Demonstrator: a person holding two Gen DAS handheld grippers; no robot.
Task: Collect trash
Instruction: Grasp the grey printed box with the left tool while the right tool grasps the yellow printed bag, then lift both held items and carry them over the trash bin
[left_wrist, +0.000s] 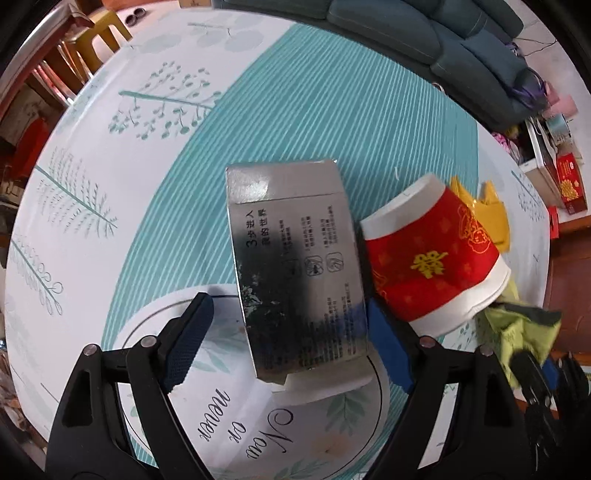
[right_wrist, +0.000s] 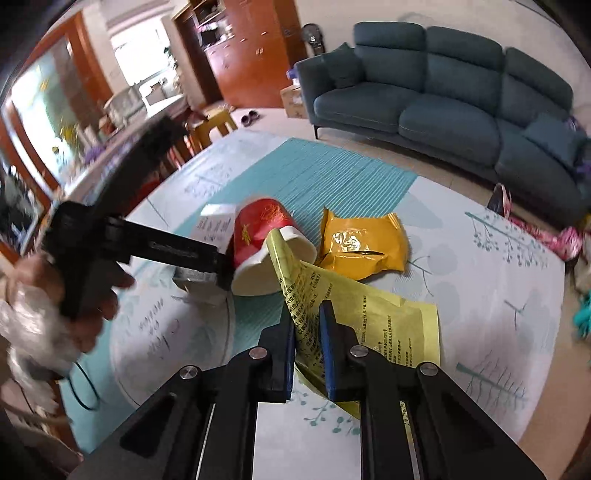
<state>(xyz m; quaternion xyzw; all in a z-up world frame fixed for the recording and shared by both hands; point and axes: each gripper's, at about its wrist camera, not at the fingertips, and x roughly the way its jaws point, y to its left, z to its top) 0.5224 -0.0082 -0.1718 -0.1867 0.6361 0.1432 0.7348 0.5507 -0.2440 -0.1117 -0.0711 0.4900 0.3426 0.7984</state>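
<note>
Partly hidden behind the silver box (left_wrist: 295, 266), the red paper cup (left_wrist: 432, 258) lies on its side on the bench (left_wrist: 110, 155). Left claw (left_wrist: 291, 354) stands spread, the box between its fingers; contact cannot be told. Right claw (right_wrist: 308, 354) is clenched on the yellow leaflet (right_wrist: 369, 314), whose corner covers the cup's rim. A gold wrapper (right_wrist: 362, 247) lies just beyond, with open cloth toward the far edge.
</note>
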